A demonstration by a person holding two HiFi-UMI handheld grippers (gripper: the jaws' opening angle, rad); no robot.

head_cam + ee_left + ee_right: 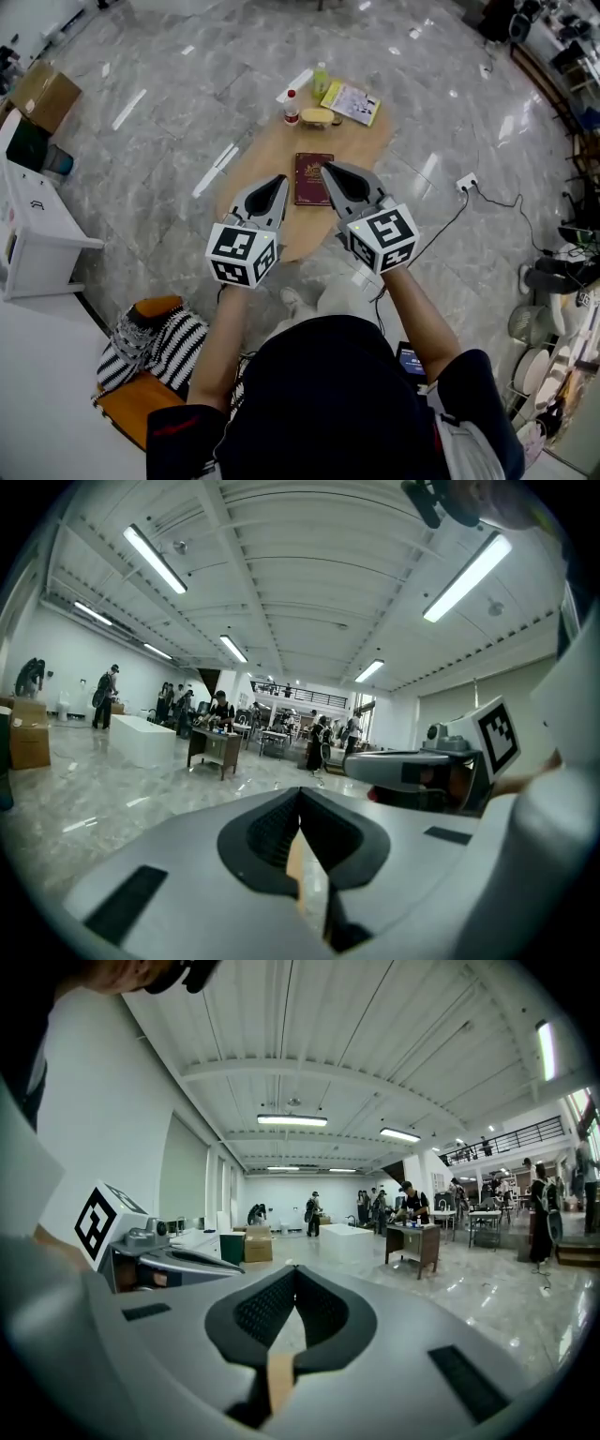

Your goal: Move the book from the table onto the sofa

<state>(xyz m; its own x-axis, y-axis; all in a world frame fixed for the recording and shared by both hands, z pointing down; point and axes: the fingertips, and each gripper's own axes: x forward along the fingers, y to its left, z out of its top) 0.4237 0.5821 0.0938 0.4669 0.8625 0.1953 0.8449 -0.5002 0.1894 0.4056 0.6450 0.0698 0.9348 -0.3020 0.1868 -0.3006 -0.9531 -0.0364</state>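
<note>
A big bright hall with a shiny grey stone floor (169,56).
Long lights (155,557) glow on the white ceiling (300,564). A wooden bench (262,155) stands mid-floor, with a white cabinet (37,234) and a cardboard box (45,94) to one side. Far off is maybe a brown desk (214,747).

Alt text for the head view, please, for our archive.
From above: a person holds the shut, empty left gripper and right gripper out toward a dark red book lying on an oval wooden table.
</note>
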